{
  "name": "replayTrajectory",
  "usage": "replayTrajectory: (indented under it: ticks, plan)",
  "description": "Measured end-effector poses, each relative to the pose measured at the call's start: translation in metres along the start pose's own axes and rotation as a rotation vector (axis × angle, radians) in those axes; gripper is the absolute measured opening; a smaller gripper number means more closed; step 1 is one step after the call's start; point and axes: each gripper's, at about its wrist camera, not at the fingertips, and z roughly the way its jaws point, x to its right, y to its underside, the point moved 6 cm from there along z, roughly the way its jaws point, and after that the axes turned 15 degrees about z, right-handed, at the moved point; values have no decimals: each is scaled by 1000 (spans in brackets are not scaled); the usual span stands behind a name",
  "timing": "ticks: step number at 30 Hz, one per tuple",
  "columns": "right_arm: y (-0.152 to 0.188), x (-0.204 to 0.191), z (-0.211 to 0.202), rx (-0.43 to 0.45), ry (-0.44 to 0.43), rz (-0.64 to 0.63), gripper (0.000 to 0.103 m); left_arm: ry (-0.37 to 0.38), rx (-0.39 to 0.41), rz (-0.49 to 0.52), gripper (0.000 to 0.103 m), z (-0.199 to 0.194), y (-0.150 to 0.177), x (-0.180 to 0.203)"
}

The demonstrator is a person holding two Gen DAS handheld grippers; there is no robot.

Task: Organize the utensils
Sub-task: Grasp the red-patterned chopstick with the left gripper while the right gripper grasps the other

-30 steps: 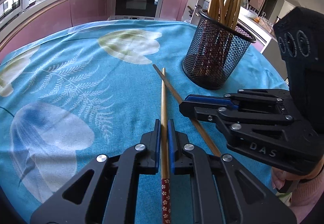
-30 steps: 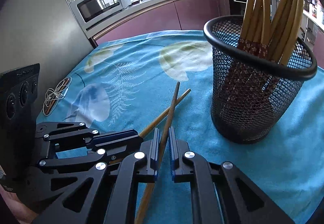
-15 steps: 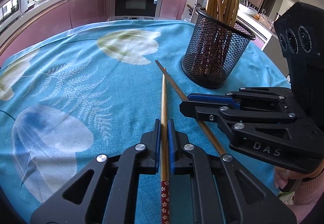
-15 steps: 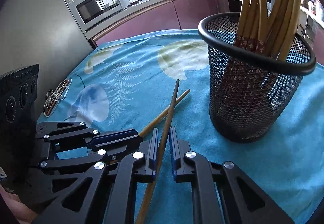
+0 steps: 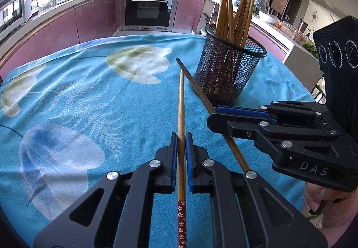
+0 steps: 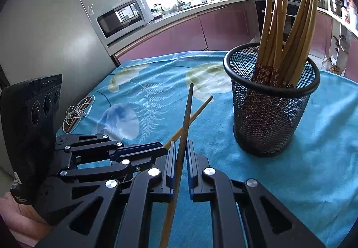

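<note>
Left gripper (image 5: pixel 181 136) clamped a chopstick (image 5: pixel 181 102) at lower centre, tip pointing up-frame. Right gripper (image 6: pixel 180 145) pinched a second chopstick (image 6: pixel 186 113); the two crossed mid-frame. Mesh cup (image 6: pixel 270 109) with more chopsticks stood upright at right on blue cloth (image 6: pixel 313 169).

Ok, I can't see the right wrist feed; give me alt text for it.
The right gripper is shut on a chopstick that points over the blue floral tablecloth, crossing the chopstick tip held by the left gripper. To the right stands a black mesh holder full of chopsticks.
</note>
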Motion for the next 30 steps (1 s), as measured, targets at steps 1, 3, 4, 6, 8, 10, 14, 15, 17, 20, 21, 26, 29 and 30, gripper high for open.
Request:
replayTrajectory:
  ticks: [1, 3, 4, 6, 8, 10, 14, 15, 17, 20, 21, 26, 29, 30]
  plan:
    - [0, 0, -2, 4, -5, 0, 8, 0, 5, -1, 8, -2, -1, 0]
    - [-1, -1, -8, 18, -10, -1, 8, 0, 13, -2, 8, -6, -2, 0]
    - [-1, -1, -10, 23, -12, 0, 8, 0, 17, -2, 8, -7, -3, 0]
    - [-2, -1, -14, 33, -15, 0, 8, 0, 25, -1, 8, -10, -5, 1]
    - [-3, -2, -18, 42, -19, 0, 6, 3, 33, -2, 8, -13, -6, 1]
    - [-3, -3, -21, 48, -21, -4, 5, 5, 39, -1, 8, -15, -7, 2]
    - [-2, -1, -21, 46, -6, -9, 5, 10, 43, 1, 8, -18, -7, 3]
    - [-2, 1, -17, 37, 19, -10, 5, 9, 41, 1, 8, -17, -7, 3]
    - [-1, 9, -9, 21, 67, -1, 10, 9, 33, -4, 8, -15, -5, 2]
    - [4, 21, 2, -4, 122, 13, 17, 11, 23, -10, 8, -13, -2, 2]
    - [5, 24, 7, -20, 134, 17, 18, 12, 21, -11, 8, -12, -1, 2]
    - [10, 30, 26, -52, 189, 1, 22, 10, 18, -16, 7, -10, -1, 1]
    - [12, 28, 30, -37, 222, -28, 17, 8, 17, -18, 7, -10, -1, 0]
    - [12, 29, 30, -34, 219, -25, 9, 8, 16, -21, 7, -10, 0, -1]
